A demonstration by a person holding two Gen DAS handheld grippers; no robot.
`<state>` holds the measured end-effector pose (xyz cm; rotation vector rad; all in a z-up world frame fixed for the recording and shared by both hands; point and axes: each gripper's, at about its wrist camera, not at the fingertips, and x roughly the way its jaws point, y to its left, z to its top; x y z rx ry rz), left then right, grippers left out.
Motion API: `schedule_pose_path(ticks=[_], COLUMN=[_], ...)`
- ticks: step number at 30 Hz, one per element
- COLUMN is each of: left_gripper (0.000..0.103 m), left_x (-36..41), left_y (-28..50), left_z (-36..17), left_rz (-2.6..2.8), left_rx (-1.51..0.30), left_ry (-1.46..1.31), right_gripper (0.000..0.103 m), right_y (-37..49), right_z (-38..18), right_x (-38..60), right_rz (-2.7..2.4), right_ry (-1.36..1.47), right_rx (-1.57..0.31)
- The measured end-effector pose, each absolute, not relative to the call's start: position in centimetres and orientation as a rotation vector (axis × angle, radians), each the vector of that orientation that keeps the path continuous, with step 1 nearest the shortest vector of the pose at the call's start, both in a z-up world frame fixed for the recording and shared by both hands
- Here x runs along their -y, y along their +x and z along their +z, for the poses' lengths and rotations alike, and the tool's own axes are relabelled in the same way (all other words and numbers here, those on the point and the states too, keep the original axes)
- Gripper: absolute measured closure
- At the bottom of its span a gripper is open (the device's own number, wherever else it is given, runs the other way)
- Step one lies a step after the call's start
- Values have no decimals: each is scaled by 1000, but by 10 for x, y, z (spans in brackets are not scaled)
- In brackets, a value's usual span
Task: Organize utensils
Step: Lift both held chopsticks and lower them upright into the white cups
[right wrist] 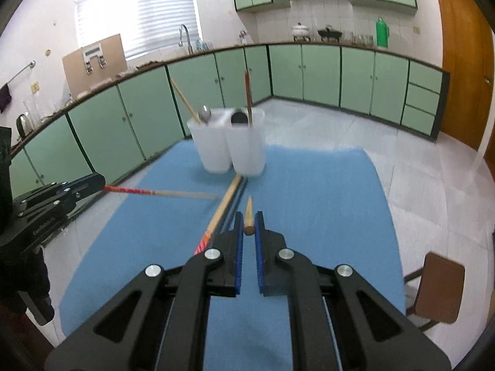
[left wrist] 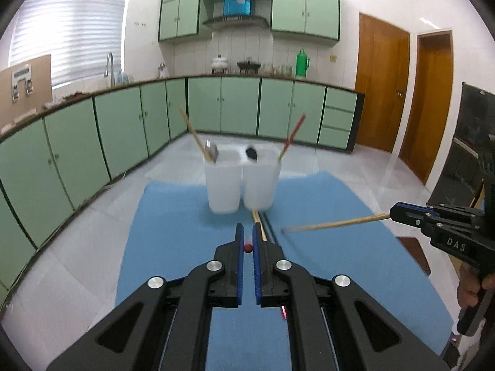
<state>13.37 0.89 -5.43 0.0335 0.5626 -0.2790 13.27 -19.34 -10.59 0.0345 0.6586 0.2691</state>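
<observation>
Two white containers [left wrist: 241,182] [right wrist: 230,147] stand side by side at the far end of the blue mat [left wrist: 173,216] [right wrist: 309,201]. The left one holds a wooden chopstick and a metal spoon [right wrist: 204,114]; the right one holds a dark spoon and a reddish chopstick [right wrist: 248,95]. My left gripper [left wrist: 246,238] [right wrist: 100,182] is shut on a red-patterned chopstick [right wrist: 148,191], whose red end [left wrist: 247,248] shows between its pads. My right gripper [right wrist: 249,221] [left wrist: 393,213] is shut on a plain wooden chopstick [left wrist: 334,224] [right wrist: 248,219]. Both held sticks hang above the mat. More chopsticks [right wrist: 222,207] [left wrist: 261,225] lie on the mat before the containers.
A wooden chair [right wrist: 439,287] stands off the mat's right side. Green cabinets and a counter [left wrist: 123,130] run along the left and back of the room. A person's hand [left wrist: 473,290] holds the right tool.
</observation>
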Motion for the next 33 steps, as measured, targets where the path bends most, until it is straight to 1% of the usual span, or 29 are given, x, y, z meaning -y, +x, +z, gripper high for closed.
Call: schedule_pose_path(ticks=[4, 12, 20, 33], left_gripper=[98, 98, 98, 98], left_x=[-7, 3, 1, 9], left_y=[147, 174, 179, 222], left_z=[-33, -14, 9, 84], left_rz=[-293, -335, -347, -356], left_rx=[-520, -504, -449, -264], left_ry=[39, 39, 40, 36], right_gripper=[97, 97, 97, 97], right_y=[145, 176, 190, 243], right_z=[-75, -31, 6, 73], right_x=[193, 182, 174, 174], right_rz=[292, 340, 402, 417], right_ry=[25, -42, -64, -30], right_rx=[-618, -590, -542, -438])
